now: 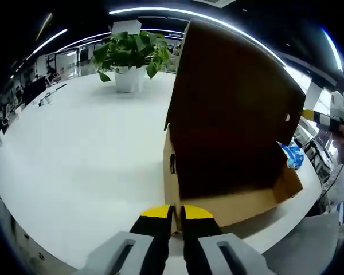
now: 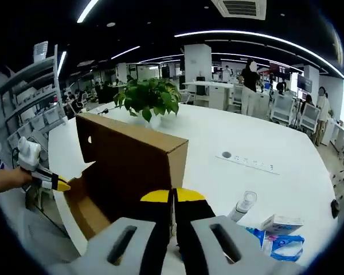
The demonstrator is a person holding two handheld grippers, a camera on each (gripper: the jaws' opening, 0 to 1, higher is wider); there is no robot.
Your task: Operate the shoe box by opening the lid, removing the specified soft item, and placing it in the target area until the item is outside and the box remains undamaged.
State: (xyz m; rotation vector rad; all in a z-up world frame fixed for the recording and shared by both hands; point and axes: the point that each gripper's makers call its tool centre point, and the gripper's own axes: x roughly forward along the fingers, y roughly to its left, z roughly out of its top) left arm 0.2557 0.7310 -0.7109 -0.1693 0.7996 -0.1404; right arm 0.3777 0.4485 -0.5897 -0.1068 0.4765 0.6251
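Right hand-held gripper [image 2: 173, 197] pinches raised box lid [image 2: 139, 157].

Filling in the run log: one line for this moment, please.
shoe box: lid open, upright | left gripper: shut on box wall | right gripper: shut on lid edge | soft item: not seen

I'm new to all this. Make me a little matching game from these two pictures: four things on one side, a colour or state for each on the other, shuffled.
Things:
1. brown cardboard shoe box
2. leafy potted plant
3. clear plastic bottle
4. right gripper

States:
A. lying on its side on the white table
B. jaws shut, yellow-tipped
C. lid raised open
D. green, standing in a white pot

Pairs: 1-C, 2-D, 3-A, 4-B
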